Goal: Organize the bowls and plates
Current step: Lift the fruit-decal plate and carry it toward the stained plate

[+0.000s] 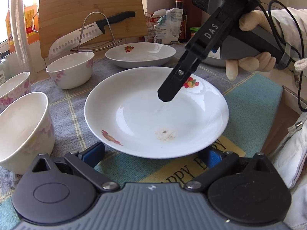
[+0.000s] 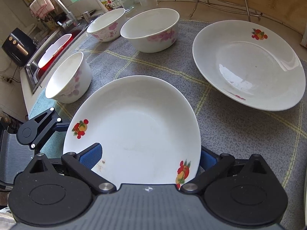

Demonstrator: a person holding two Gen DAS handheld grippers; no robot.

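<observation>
— Left wrist view first: how does the left gripper [image 1: 153,153] stand?

— Wide open, its blue pads [image 1: 94,151] apart at the near rim of a white plate [image 1: 149,113], gripping nothing. The plate's near edge looks raised off the cloth [image 1: 63,103] that covers the table, but I cannot tell how far.

— And the other one?

— The right gripper [image 1: 168,94] comes in from the upper right, held by a gloved hand [image 1: 247,61]. Seen edge-on there, its black tip sits over the plate's far side by the fruit print [image 1: 191,83]. In the right wrist view the right gripper [image 2: 149,157] is spread wide, one blue pad [image 2: 92,155] over the plate's [image 2: 134,126] face and the other behind the rim; whether it pinches the plate, I cannot tell.

— What lies around?

— A second plate [image 2: 249,65] lies flat well to the right on the cloth. Three flowered bowls stand upright: one near the left rim [image 2: 69,78], two farther back, a bowl [image 2: 151,32] beside another bowl [image 2: 107,25]. Behind them in the left wrist view, a knife [image 1: 90,36] rests on a wire rack [image 1: 99,32] before a cutting board [image 1: 92,9], with a bottle [image 1: 180,13] nearby. A sink [image 2: 48,57] sits beyond the table's left edge.
</observation>
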